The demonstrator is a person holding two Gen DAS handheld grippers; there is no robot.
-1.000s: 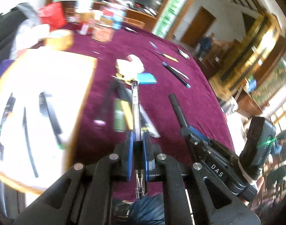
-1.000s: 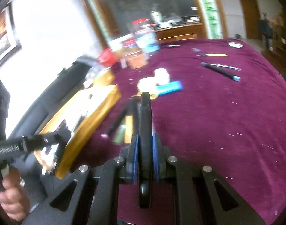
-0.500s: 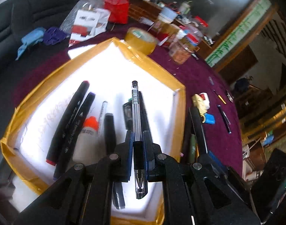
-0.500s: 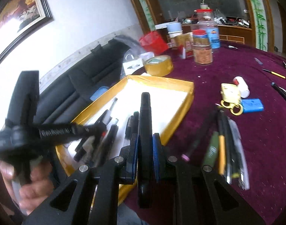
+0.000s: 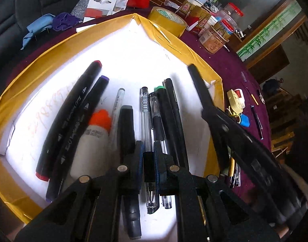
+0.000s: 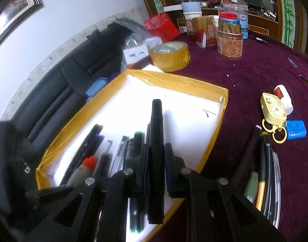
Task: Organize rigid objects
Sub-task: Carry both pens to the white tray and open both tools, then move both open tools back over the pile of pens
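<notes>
My left gripper (image 5: 148, 157) is shut on a clear ballpoint pen (image 5: 145, 117), held low over the white floor of the yellow-taped box (image 5: 174, 42). Several markers and pens lie side by side in that box, among them a red-capped marker (image 5: 71, 113), a purple-capped marker (image 5: 81, 125) and an orange-capped white bottle (image 5: 93, 139). My right gripper (image 6: 156, 163) is shut on a thick black marker (image 6: 157, 141), held above the box's (image 6: 174, 80) right part. That right gripper and its marker (image 5: 200, 92) cross the right side of the left wrist view.
A bundle of loose pens (image 6: 262, 167) lies on the maroon cloth just right of the box. Beyond it sit a yellow keyring tag (image 6: 274, 109), a blue case (image 6: 296, 130) and a white tube (image 6: 283, 95). A tape roll (image 6: 170, 56), jars (image 6: 230, 42) and cartons stand behind the box.
Both grippers swung from over the maroon cloth to above the yellow box, each keeping its pen. The left gripper sank closer to the box floor.
</notes>
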